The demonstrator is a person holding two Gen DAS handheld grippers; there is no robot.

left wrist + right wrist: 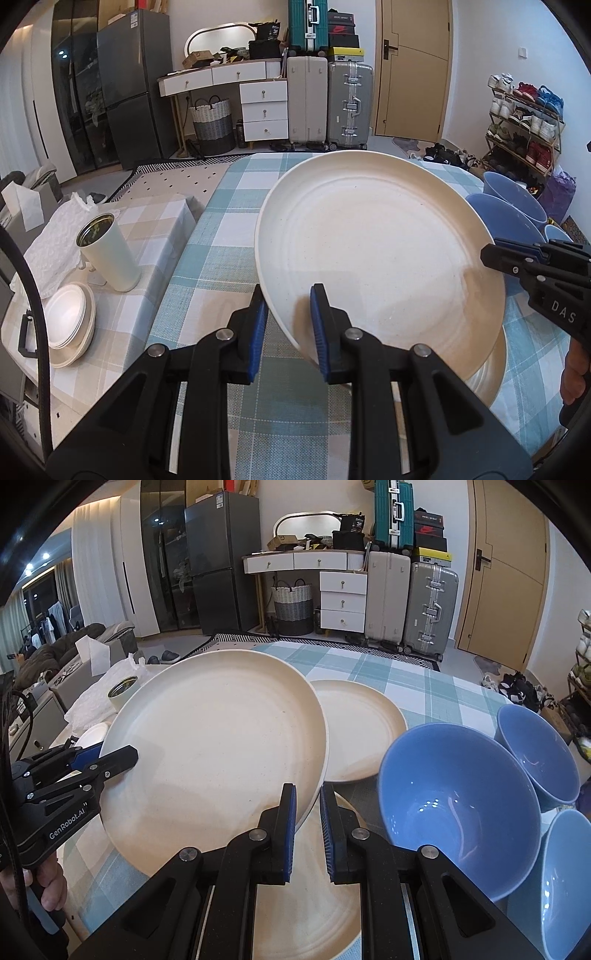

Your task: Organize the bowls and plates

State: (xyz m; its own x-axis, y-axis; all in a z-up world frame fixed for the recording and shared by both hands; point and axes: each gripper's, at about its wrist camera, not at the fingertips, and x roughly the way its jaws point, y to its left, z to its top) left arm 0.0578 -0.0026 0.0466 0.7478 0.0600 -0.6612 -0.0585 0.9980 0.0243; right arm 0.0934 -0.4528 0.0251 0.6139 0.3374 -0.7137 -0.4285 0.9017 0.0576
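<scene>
A cream plate (376, 236) is clamped at its rim by the left gripper (290, 325) and right gripper (308, 827), blue bowls (458, 805) at three o'clock.

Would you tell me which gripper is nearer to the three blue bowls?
Right. The right gripper grips the lifted cream plate at its edge just beside the blue bowls; the left gripper grips the plate's opposite edge, farther away.

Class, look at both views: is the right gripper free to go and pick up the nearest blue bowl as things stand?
Probably not yet: the right gripper is shut on the lifted cream plate, shared with the left gripper. The blue bowl itself sits unobstructed beside it.
</scene>
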